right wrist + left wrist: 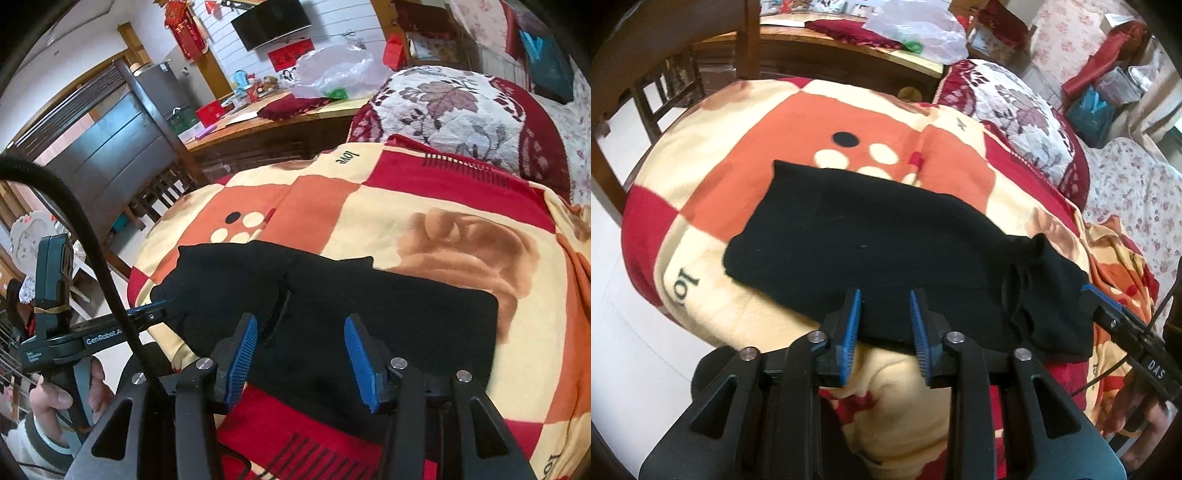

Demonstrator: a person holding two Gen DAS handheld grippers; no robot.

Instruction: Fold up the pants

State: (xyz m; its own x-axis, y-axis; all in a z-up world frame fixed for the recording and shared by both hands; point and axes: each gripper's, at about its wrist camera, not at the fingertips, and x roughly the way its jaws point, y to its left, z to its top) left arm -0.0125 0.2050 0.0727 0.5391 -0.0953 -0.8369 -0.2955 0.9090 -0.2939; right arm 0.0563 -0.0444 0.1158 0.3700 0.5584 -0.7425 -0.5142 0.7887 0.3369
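Black pants (871,247) lie folded into a compact dark slab on a checked orange, cream and red blanket (746,147); they also show in the right wrist view (369,314). My left gripper (884,295) is open and empty, its blue pads just over the pants' near edge. My right gripper (301,323) is open and empty over the near edge of the pants, beside a bunched fold (277,314). The right gripper shows at the pants' right end in the left wrist view (1097,299). The left gripper shows at the pants' left end in the right wrist view (155,308).
A floral red and white cushion (1019,118) lies behind the blanket. A wooden table (849,51) with a plastic bag (916,26) stands beyond. A dark wooden chair (657,85) stands to the left. White floor (620,295) lies left of the blanket's edge.
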